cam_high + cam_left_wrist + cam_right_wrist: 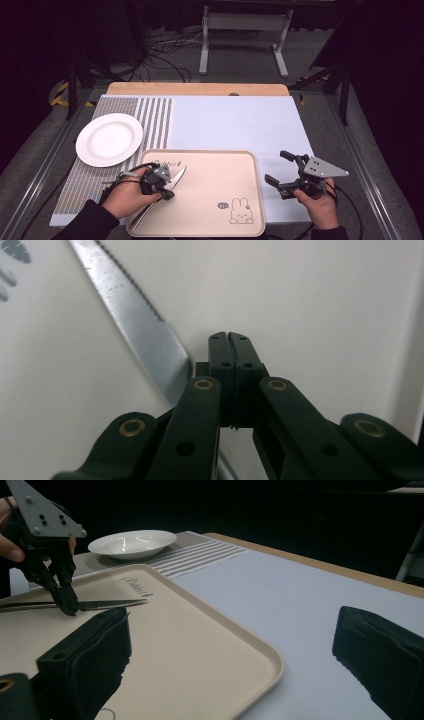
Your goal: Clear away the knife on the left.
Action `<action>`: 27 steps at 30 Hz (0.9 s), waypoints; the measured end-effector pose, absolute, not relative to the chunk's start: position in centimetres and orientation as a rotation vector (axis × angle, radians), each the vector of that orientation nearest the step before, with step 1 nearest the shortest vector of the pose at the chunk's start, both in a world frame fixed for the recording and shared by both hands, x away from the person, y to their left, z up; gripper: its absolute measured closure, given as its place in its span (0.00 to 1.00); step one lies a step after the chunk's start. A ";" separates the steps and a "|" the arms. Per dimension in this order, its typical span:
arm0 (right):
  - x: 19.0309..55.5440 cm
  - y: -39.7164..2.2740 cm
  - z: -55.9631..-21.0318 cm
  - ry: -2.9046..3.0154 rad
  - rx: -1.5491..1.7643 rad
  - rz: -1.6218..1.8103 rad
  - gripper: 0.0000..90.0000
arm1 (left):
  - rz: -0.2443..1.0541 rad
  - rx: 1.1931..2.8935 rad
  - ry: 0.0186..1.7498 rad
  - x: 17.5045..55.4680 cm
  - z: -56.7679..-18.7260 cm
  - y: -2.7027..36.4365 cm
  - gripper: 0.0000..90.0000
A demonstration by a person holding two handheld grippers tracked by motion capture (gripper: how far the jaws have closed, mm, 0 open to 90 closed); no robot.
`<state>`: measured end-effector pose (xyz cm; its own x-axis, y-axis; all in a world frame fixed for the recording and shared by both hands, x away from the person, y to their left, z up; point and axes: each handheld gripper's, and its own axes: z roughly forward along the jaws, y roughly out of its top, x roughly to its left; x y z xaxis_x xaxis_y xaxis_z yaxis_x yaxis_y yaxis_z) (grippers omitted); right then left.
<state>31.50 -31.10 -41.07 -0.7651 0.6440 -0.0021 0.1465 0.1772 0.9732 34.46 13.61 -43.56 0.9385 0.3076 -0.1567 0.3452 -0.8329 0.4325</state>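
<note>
Left gripper pointing down with jaws pressed together; right gripper level, jaws wide apart.

A tray lies at the near edge of the table, on a mat. A knife lies in its left part, under the left gripper. Behind and left of the tray sits a plate. The right gripper hangs just right of the tray.

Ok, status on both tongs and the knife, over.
Left tongs shut on the knife, lifted level above the tray. Right tongs open, empty, beside the tray. Plate apart at left; nothing blocking.
</note>
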 end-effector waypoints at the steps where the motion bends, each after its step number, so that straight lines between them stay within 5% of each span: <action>1: 31.5 -31.1 -41.1 2.045 0.744 1.618 0.03 | -0.107 2.627 0.482 34.5 -43.5 13.8 1.00; 27: 31.6 -31.1 -41.2 2.048 0.749 1.609 0.03 | -0.085 2.611 0.586 35.0 -43.5 16.7 1.00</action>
